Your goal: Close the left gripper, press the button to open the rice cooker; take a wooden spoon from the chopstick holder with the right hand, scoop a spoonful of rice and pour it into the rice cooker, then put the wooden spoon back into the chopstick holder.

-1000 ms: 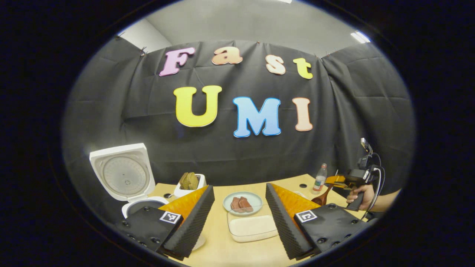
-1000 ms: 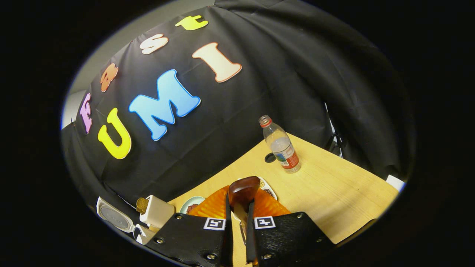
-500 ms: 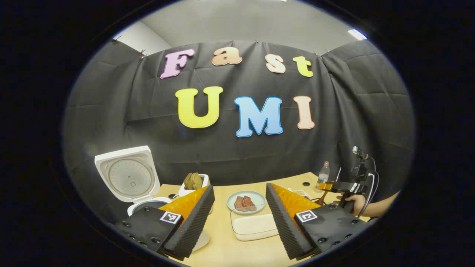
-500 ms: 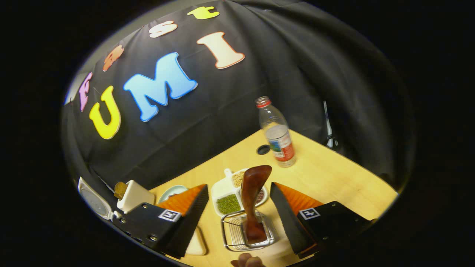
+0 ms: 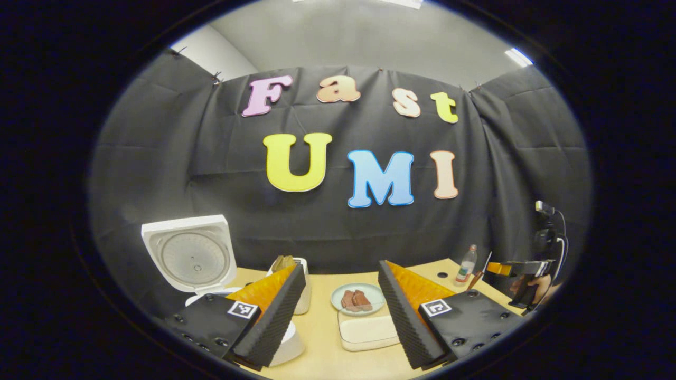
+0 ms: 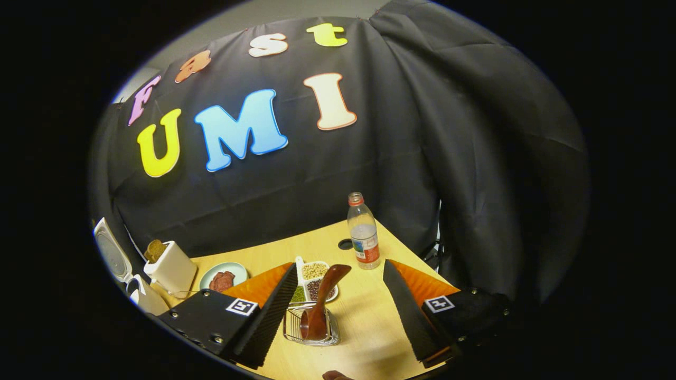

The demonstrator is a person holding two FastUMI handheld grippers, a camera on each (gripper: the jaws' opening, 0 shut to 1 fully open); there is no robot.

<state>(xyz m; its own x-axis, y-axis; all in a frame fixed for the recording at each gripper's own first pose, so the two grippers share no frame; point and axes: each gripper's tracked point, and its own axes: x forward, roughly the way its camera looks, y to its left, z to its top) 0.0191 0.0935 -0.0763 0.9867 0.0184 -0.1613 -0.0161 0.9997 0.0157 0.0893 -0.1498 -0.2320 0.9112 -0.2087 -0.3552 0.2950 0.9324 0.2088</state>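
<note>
Your right tongs (image 6: 338,311) gape wide and empty above the wooden spoon (image 6: 320,306) standing in the wire holder (image 6: 310,330); your left tongs (image 5: 342,311) are spread wide too, holding nothing.

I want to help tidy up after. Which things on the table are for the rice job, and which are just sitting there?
For the job:
rice cooker, lid up
wooden spoon, standing in the wire holder
grain dish

Just sitting there:
water bottle
toaster with bread
plate of meat
white lidded box
</note>
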